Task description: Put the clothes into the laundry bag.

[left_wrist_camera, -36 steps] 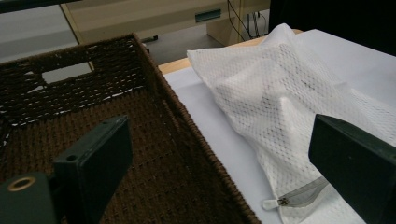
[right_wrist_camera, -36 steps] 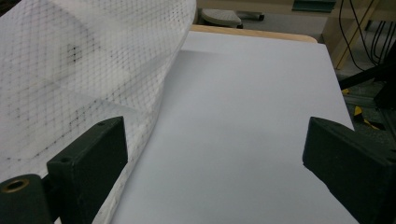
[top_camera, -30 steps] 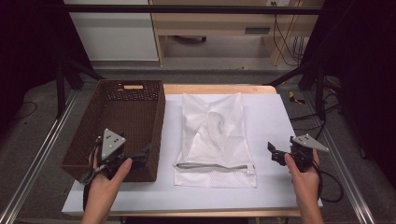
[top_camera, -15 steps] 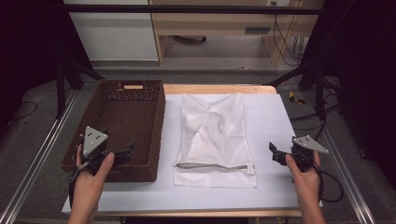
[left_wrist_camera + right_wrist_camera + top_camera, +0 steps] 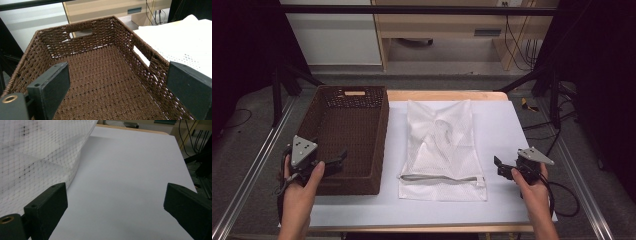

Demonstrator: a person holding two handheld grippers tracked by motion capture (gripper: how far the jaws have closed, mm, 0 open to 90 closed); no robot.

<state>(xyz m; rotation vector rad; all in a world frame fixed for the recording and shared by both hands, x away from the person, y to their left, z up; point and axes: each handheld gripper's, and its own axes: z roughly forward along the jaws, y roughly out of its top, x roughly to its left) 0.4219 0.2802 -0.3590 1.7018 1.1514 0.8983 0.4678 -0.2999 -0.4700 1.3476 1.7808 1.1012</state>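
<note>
Between grippers, mesh bag [image 5: 441,150] lies lengthwise, zipper end nearest person; both grippers released.

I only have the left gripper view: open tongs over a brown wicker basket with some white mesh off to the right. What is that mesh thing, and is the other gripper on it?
Observer: It is a white mesh laundry bag lying flat on the white table, beside the basket. The right tongs sit apart from it, to its right.
Operator: Are the right tongs open?
Observer: Yes, the jaws stand wide apart over bare table, holding nothing.
Operator: Where is the bag's zipper?
Observer: The zipper runs across the bag's near end, toward the person, and looks closed.
</note>
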